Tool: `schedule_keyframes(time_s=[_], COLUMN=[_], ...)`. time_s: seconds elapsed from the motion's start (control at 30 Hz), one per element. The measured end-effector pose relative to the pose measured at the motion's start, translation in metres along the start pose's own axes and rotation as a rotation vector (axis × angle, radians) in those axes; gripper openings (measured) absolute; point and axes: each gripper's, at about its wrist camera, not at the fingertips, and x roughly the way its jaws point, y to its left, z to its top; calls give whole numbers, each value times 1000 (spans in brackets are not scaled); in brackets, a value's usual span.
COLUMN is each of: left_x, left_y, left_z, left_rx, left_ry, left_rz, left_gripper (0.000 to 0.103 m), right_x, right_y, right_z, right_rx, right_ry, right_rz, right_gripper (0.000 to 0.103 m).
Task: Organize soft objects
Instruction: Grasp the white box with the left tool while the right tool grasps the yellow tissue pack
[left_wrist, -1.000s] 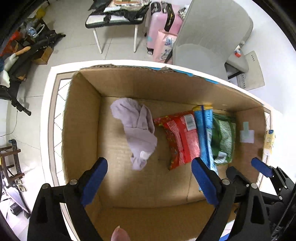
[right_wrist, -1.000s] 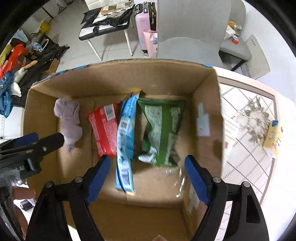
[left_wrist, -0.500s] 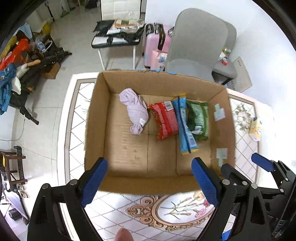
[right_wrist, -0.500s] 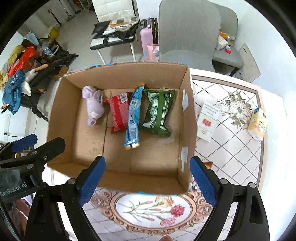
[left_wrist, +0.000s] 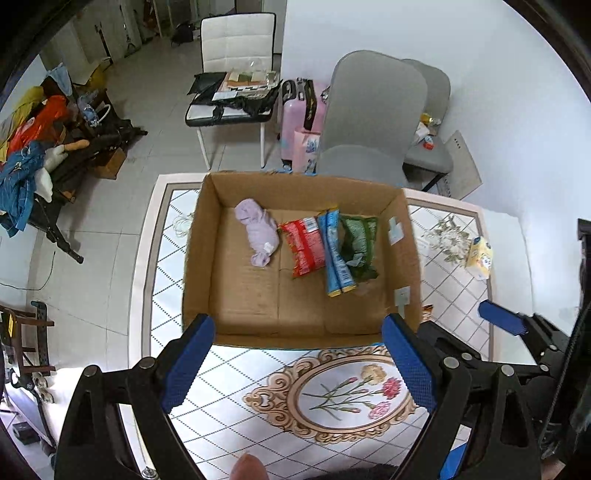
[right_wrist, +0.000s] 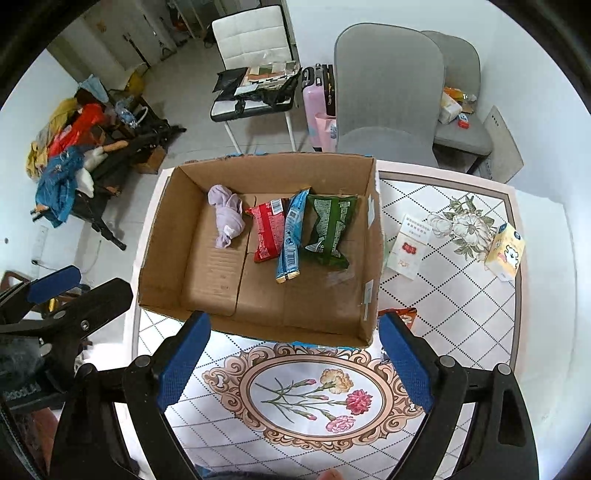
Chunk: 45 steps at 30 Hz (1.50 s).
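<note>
An open cardboard box (left_wrist: 199, 258) (right_wrist: 371, 280) stands on the patterned table. Inside lie a bundled lilac cloth (left_wrist: 258, 230) (right_wrist: 227, 216), a red snack bag (left_wrist: 303, 245) (right_wrist: 267, 232), a blue packet (left_wrist: 336, 254) (right_wrist: 291, 236) and a green bag (left_wrist: 358, 243) (right_wrist: 328, 230), side by side. My left gripper (left_wrist: 299, 363) is open and empty, high above the table in front of the box. My right gripper (right_wrist: 293, 360) is open and empty, beside it on the right.
On the table right of the box lie a white leaflet (right_wrist: 410, 245), a yellow tissue pack (right_wrist: 504, 253) (left_wrist: 479, 257) and an orange packet (right_wrist: 402, 314). Grey chairs (right_wrist: 388, 88) stand behind the table. A white chair and clutter are farther back on the floor.
Both grippers have risen and pulled back from inside the box to well above the table. The box contents have not moved. Both stay open.
</note>
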Motion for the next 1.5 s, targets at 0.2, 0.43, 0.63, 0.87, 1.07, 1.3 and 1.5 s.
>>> schedule_keyframes(time_s=[0.2,0.43,0.63,0.87,1.07,1.3,1.5], left_x=[0,49,145,273,348,385,399], left_y=[-60,-183,-268,-305,-294,-286,-288], left_z=[15,50,79,95,92,93,82], left_rx=[95,283,392,418,350,341,382], left_ry=[-4,80,279,489,633,668,711], left_rz=[7,-60,-63,53,84,129,142], left_gripper=[93,93,93,93,93,93,77], right_x=[-9,-15,-5,46,120,184,214], right_y=[-78,-209,-314,-395,-434,-453,-453], right_z=[-4,-15,-15,6,35,59,67], right_rx=[142,327,465,590,660,685,686], right_ry=[14,34,58,107,195,273,321], right_rz=[17,-71,-97,-40,25,41,54], right_gripper=[94,94,94,95,94,94,94])
